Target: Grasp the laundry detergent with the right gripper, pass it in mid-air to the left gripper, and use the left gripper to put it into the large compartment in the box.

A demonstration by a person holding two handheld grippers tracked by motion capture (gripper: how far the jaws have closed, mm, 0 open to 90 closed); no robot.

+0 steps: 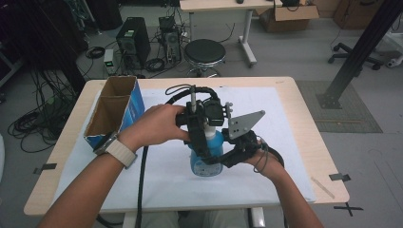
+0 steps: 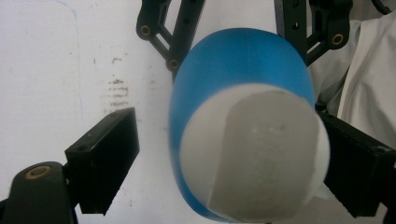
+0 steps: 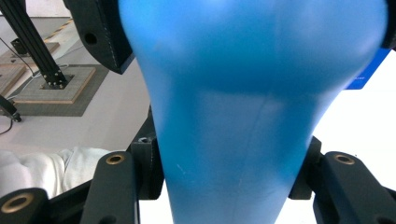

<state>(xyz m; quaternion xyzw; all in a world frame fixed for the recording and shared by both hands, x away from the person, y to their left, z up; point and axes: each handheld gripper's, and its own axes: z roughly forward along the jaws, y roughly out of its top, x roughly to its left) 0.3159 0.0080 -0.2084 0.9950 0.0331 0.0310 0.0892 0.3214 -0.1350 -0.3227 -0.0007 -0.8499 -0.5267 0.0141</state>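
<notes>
Right gripper [image 1: 223,156]: jaws clamped on blue bottle [image 1: 207,156], pads pressing both sides of narrow waist in right gripper view [image 3: 233,140]. Bottle upright on white sheet [image 1: 285,142], near table centre.

Left gripper [image 1: 202,128]: above bottle, jaws straddling white cap [image 2: 254,158]. Right pad at cap edge, left pad [image 2: 105,158] apart from cap with gap visible; jaws not gripping, cap between them.

Beyond left fingers, well apart: open cardboard box [image 1: 114,111], blue outer wall, two compartments, at table [image 1: 304,95] far left.
</notes>
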